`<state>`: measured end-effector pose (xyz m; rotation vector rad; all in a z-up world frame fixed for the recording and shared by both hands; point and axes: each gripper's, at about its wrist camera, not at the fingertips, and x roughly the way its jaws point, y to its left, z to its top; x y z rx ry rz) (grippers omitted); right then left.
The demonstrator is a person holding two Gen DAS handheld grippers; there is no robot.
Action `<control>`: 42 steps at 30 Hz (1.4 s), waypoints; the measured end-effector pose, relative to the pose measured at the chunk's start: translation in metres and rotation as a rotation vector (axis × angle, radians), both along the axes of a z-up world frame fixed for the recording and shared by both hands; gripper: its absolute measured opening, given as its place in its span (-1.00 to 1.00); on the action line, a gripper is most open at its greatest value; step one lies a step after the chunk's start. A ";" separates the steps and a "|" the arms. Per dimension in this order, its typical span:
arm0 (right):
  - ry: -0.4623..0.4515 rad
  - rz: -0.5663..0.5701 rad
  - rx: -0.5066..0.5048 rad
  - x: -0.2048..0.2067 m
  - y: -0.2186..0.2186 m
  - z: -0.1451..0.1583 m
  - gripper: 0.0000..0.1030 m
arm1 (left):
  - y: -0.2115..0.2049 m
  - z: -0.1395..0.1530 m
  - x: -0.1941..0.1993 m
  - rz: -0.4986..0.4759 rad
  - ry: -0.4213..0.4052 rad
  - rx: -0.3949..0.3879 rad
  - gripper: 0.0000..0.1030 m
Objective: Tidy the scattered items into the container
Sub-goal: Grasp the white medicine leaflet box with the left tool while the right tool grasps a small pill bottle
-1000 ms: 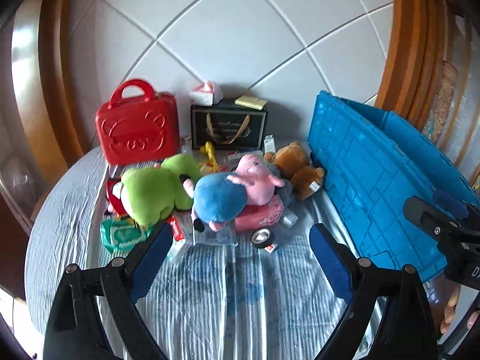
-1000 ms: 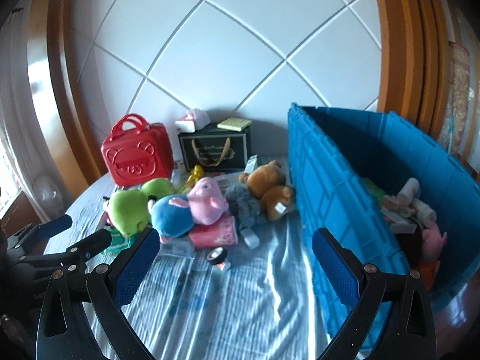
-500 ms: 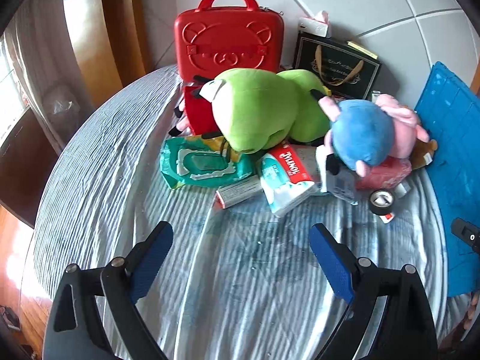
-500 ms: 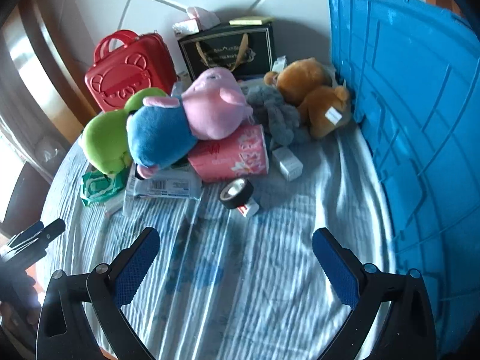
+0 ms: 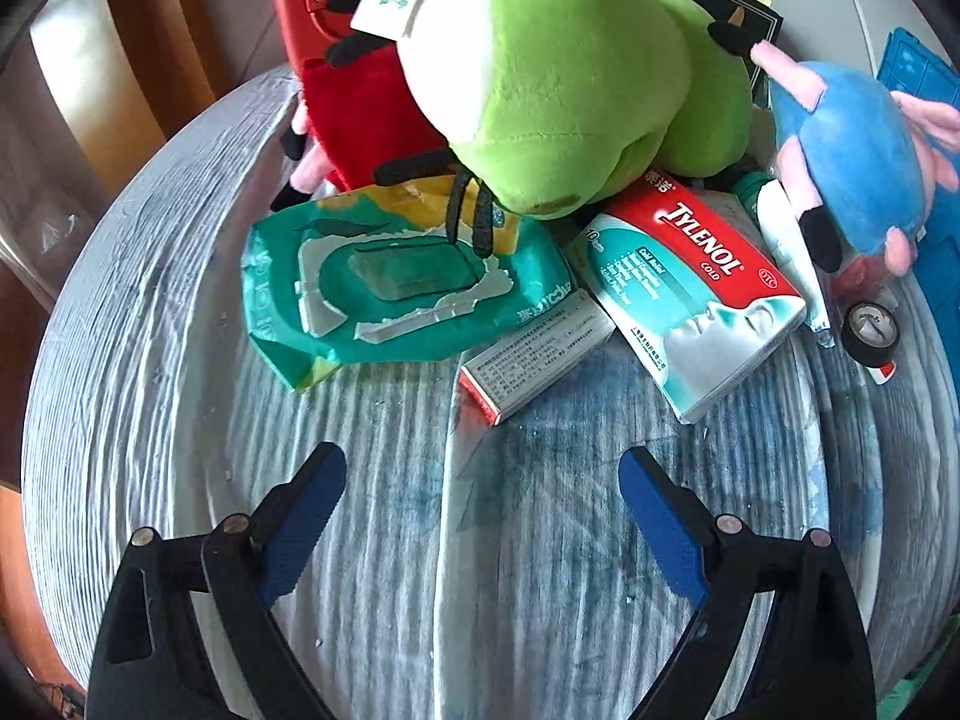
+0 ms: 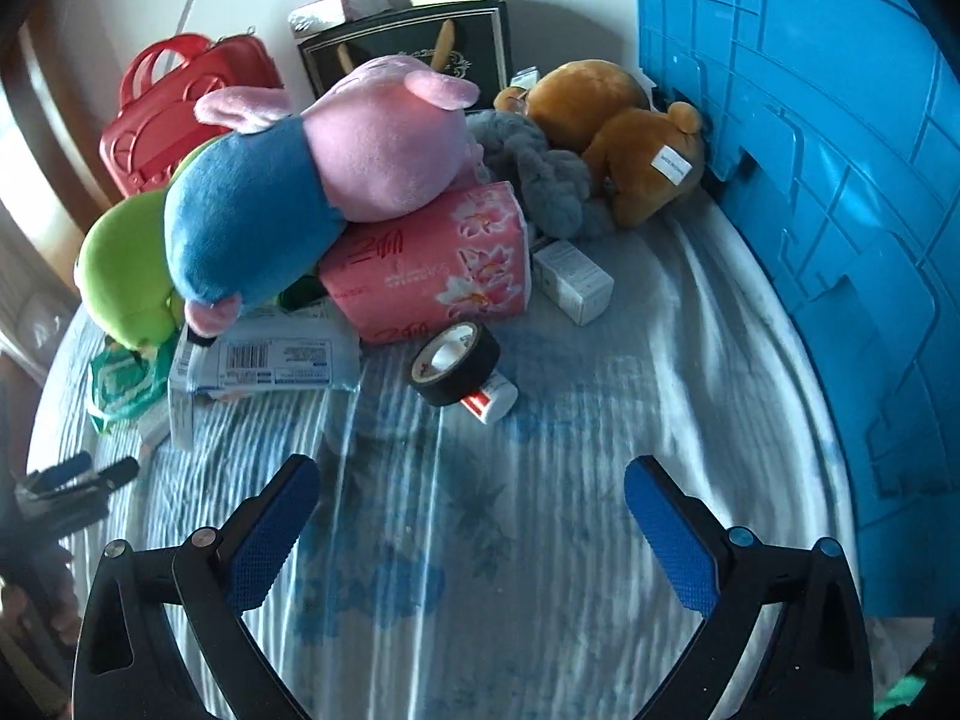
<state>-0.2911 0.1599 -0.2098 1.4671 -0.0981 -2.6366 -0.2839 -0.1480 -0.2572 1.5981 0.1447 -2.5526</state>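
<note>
**Both your grippers hang open over the pile**

Your left gripper (image 5: 483,477) has its two blue fingers wide apart with nothing between them; only the striped cloth (image 5: 540,570) lies under it. Your right gripper (image 6: 471,489) is the same — fingers spread, nothing held.

Your left camera shows things the right one hides or barely shows; the green pack of wipes (image 5: 384,282) lies flat with its lid facing up; a small red and white box (image 5: 534,354) touches its edge; the Tylenol box (image 5: 696,294) lies just beside that, tilted; the green plush (image 5: 558,78) rests on top of the wipes and the Tylenol box; a red bag (image 5: 366,120) sits behind it.

Your right camera shows what the left one misses; the big blue container (image 6: 840,210) stands along the right side, and you see only its outer wall, not the inside; a brown bear (image 6: 624,138) lies against that wall; a grey plush (image 6: 540,174) is next to the bear; the pink and blue plush (image 6: 312,180) lies on a pink tissue pack (image 6: 432,264); a small white box (image 6: 573,282) sits just beside the pack; a black tape roll (image 6: 456,363) leans on a little white bottle (image 6: 495,399) — the nearest things to your right fingers.

Both cameras catch the tape roll and the pink and blue plush; in the left view they sit far at the right edge. Every scattered thing you can see lies on the cloth, outside the container.
</note>
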 end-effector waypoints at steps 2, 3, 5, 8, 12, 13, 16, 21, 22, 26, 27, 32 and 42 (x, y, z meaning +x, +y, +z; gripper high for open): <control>-0.006 -0.001 0.009 -0.007 -0.003 -0.005 0.99 | 0.001 -0.008 -0.009 -0.020 -0.013 0.013 0.81; -0.011 0.000 0.024 -0.011 -0.005 -0.009 0.99 | 0.002 -0.013 -0.013 -0.027 -0.019 0.016 0.81; -0.023 0.002 0.055 -0.019 -0.010 -0.016 0.99 | 0.002 -0.020 -0.020 -0.035 -0.034 0.025 0.74; -0.044 0.004 0.076 -0.034 -0.015 -0.028 0.99 | 0.002 -0.027 -0.031 -0.039 -0.054 0.035 0.68; -0.051 0.010 0.156 -0.053 -0.023 -0.041 0.90 | 0.005 -0.029 -0.044 -0.063 -0.052 0.017 0.62; -0.054 0.017 0.167 -0.057 -0.025 -0.044 0.80 | 0.006 -0.029 -0.047 -0.070 -0.049 0.016 0.62; -0.067 0.048 0.183 -0.068 -0.027 -0.054 0.60 | 0.009 -0.028 -0.056 -0.076 -0.034 0.015 0.62; -0.100 0.132 0.193 -0.076 -0.031 -0.072 0.59 | 0.013 -0.027 -0.062 -0.076 -0.017 0.012 0.60; -0.107 0.145 0.200 -0.076 -0.032 -0.077 0.54 | 0.015 -0.026 -0.060 -0.076 -0.013 0.012 0.52; -0.123 0.164 0.175 -0.072 -0.031 -0.078 -0.20 | 0.024 -0.019 -0.049 -0.082 -0.007 0.011 0.03; -0.128 0.174 0.178 -0.069 -0.032 -0.076 -0.43 | 0.027 -0.018 -0.046 -0.078 -0.009 0.007 -0.08; -0.144 0.222 0.112 -0.038 -0.035 -0.065 -0.45 | 0.039 -0.014 -0.026 -0.091 -0.028 0.014 -0.41; -0.174 0.255 0.077 0.009 -0.031 -0.065 -0.38 | 0.065 -0.008 0.028 -0.135 -0.041 0.049 -0.49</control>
